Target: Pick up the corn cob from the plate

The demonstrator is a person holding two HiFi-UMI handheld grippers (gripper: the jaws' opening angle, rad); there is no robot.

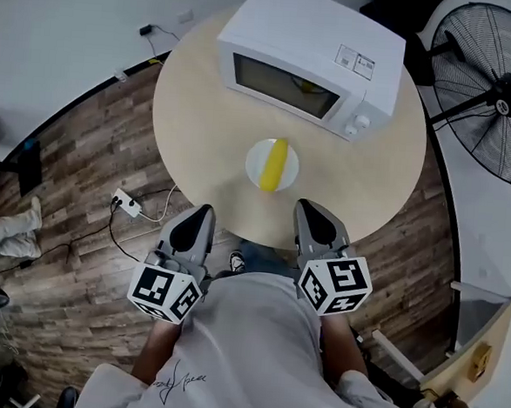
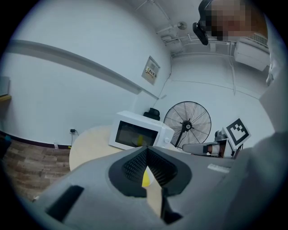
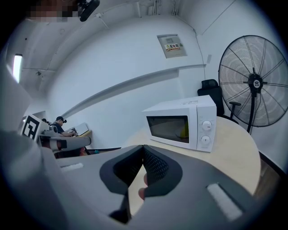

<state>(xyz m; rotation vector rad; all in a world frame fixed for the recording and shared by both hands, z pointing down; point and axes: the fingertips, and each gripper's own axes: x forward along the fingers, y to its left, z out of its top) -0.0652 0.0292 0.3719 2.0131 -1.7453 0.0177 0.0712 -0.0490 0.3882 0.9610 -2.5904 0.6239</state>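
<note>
A yellow corn cob point(image 1: 274, 164) lies on a small white plate point(image 1: 254, 165) near the front of the round beige table point(image 1: 200, 125). My left gripper point(image 1: 204, 211) hangs at the table's near edge, left of and short of the plate, jaws together and empty. My right gripper point(image 1: 308, 207) sits just right of and short of the plate, also shut on nothing. In the left gripper view the pads point(image 2: 135, 166) meet at the tip, with a bit of the corn cob point(image 2: 146, 179) showing below them. In the right gripper view the right gripper point(image 3: 143, 147) is likewise closed.
A white microwave point(image 1: 309, 59) stands at the table's far side, something yellow behind its door. A black floor fan point(image 1: 494, 93) stands to the right. A power strip point(image 1: 126, 204) and cables lie on the wood floor at left. A person point(image 3: 58, 126) sits at a distant desk.
</note>
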